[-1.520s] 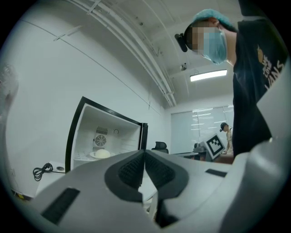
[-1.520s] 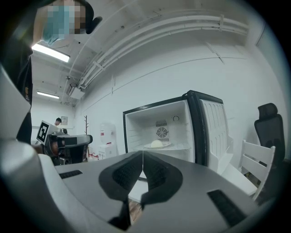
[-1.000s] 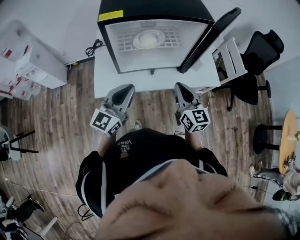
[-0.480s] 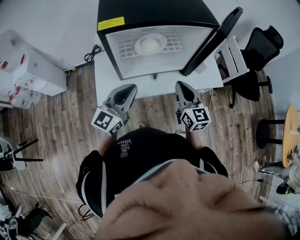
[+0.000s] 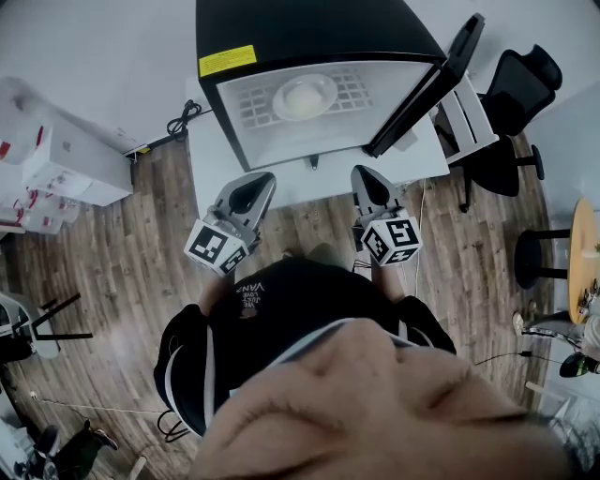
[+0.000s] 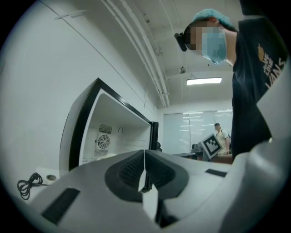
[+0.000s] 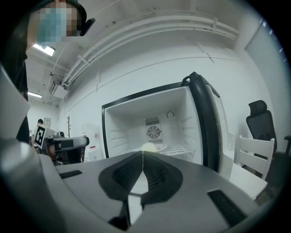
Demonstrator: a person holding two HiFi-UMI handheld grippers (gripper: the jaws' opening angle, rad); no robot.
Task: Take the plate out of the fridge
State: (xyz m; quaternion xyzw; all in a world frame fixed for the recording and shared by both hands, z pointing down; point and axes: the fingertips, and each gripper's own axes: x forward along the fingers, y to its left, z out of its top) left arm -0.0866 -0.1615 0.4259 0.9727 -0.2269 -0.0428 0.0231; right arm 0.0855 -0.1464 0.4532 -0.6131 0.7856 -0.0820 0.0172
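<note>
Plate [image 7: 154,146] in fridge [image 7: 136,120] partly behind closed, empty right gripper [image 7: 142,154]; left gripper [image 6: 144,152] closed, empty too.

Little reads from here. Just behind my left gripper [image 5: 255,178], the person's black shirt [image 5: 309,295] carries pale print that looks like VANS. Ahead of it, the yellow label [image 5: 227,60] on the black-topped fridge [image 5: 319,23] is too small to read.

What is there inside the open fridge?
A plate lies on the wire shelf, and a fan shows behind it. The space under the shelf is covered.
</note>
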